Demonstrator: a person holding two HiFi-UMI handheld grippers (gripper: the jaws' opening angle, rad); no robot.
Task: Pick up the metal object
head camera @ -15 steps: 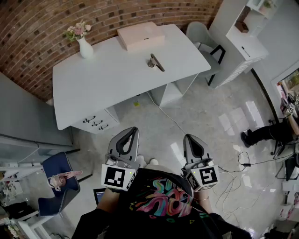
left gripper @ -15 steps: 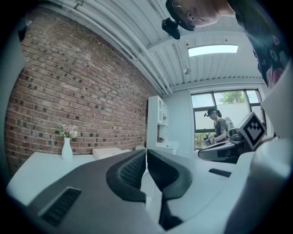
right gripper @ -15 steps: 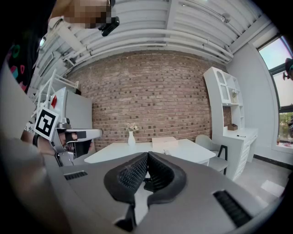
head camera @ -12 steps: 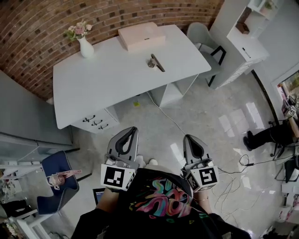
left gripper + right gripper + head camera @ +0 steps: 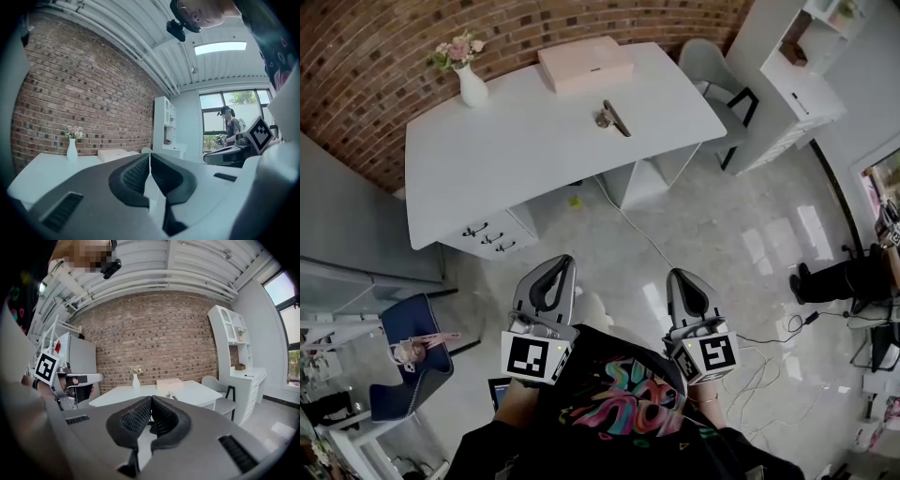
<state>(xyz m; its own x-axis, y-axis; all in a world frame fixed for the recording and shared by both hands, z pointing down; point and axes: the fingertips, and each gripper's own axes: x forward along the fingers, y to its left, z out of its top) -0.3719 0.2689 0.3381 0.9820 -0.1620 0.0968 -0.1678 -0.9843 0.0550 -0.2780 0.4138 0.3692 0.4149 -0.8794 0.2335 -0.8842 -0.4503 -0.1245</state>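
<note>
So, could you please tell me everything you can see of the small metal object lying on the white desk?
The small metal object lies flat on the white desk, on its right half, just nearer the person than the flat pink box and apart from it. It looks like a slim dark-grey bar set diagonally, with a shinier rounded part on its left side. Only the desk touches it. Finer details are too small to tell.
</note>
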